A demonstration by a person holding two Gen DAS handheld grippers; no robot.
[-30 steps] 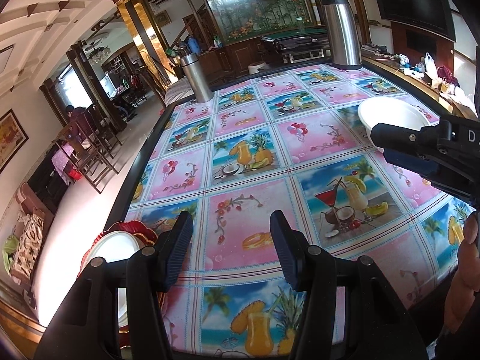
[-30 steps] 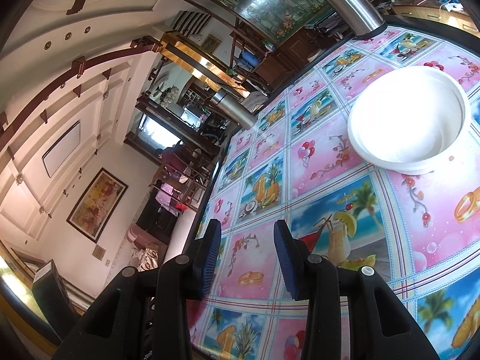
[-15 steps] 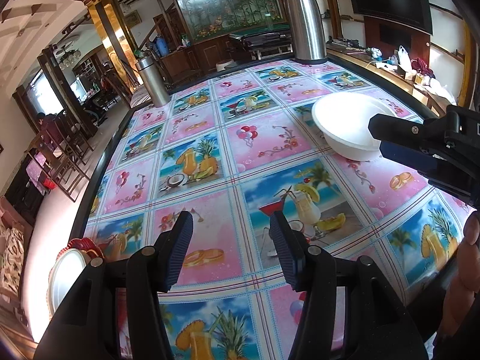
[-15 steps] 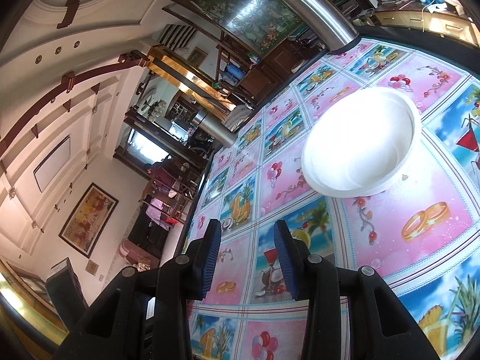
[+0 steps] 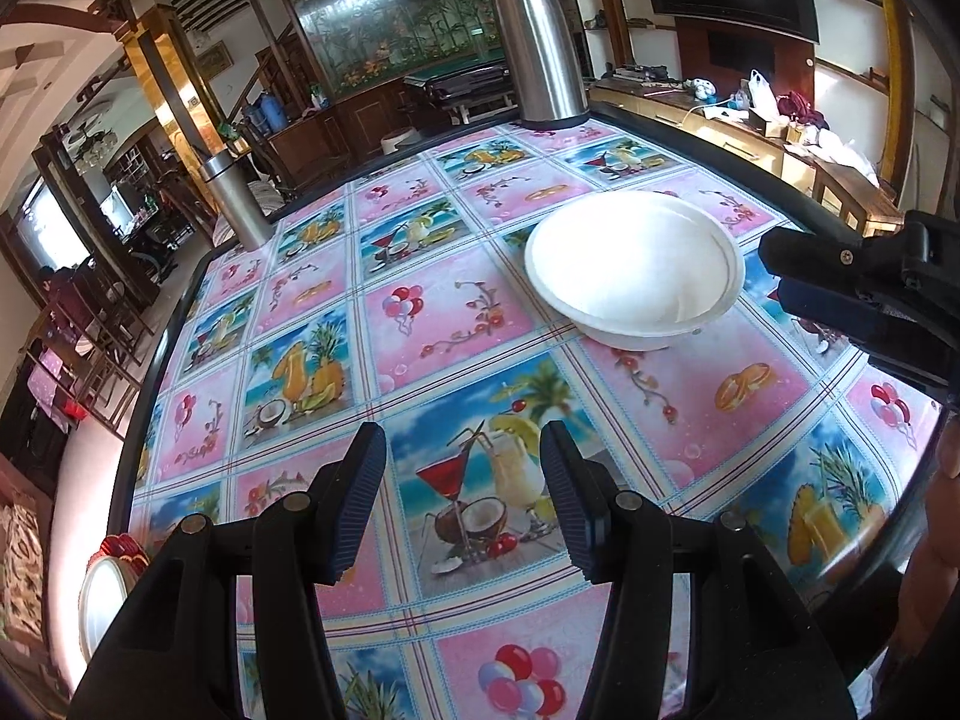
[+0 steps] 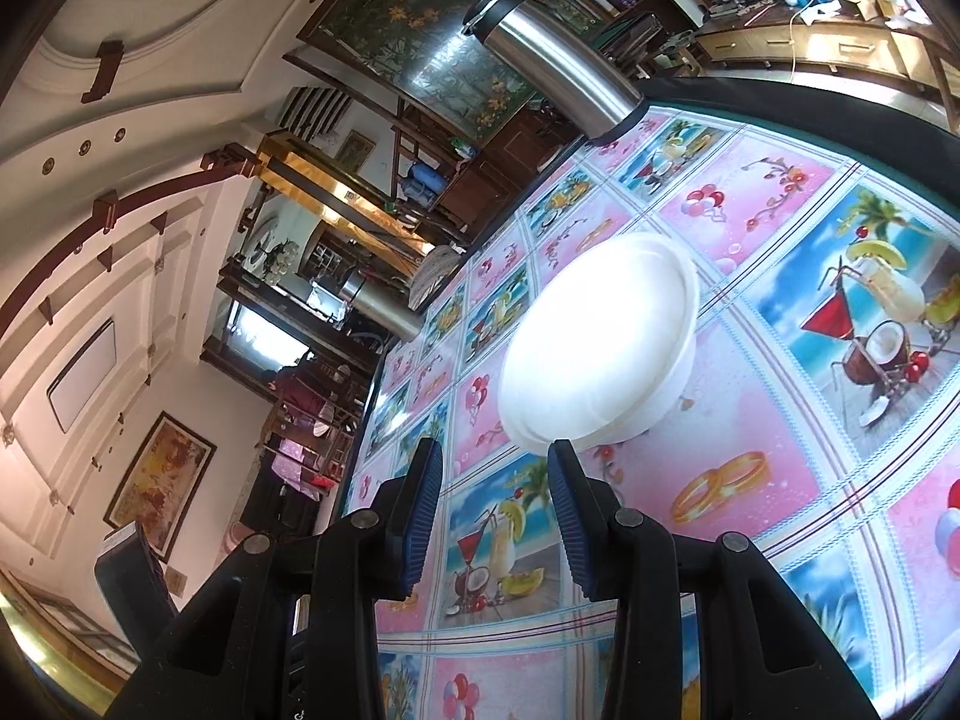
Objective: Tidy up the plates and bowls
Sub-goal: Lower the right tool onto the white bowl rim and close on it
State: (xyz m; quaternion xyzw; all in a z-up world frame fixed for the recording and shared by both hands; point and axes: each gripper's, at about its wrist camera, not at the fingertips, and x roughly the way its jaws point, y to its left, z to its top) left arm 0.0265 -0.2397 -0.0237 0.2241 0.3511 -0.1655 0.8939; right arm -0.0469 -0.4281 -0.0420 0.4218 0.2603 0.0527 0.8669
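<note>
A white bowl [image 5: 635, 267] stands upright on the patterned tablecloth [image 5: 420, 324], right of centre in the left wrist view. My left gripper [image 5: 462, 468] hovers open over the cloth, nearer than the bowl, with nothing between its fingers. My right gripper [image 6: 495, 480] is open too and empty; the bowl [image 6: 600, 348] lies just beyond its right fingertip. In the left wrist view the right gripper [image 5: 798, 273] reaches in from the right edge, close to the bowl's rim. A stack of plates [image 5: 102, 594], white with a red rim, peeks in at the table's lower-left edge.
A tall steel flask [image 5: 540, 42] stands at the far table edge and a smaller steel flask [image 5: 237, 198] at the far left corner. The table's dark rim [image 5: 156, 360] drops to the floor on the left. Chairs and a seated person [image 5: 60, 294] are beyond.
Both grippers have moved across the table toward the bowl, which now looks larger and closer in both views. The plate stack has slid toward the left wrist view's corner. Jaw gaps are unchanged.
</note>
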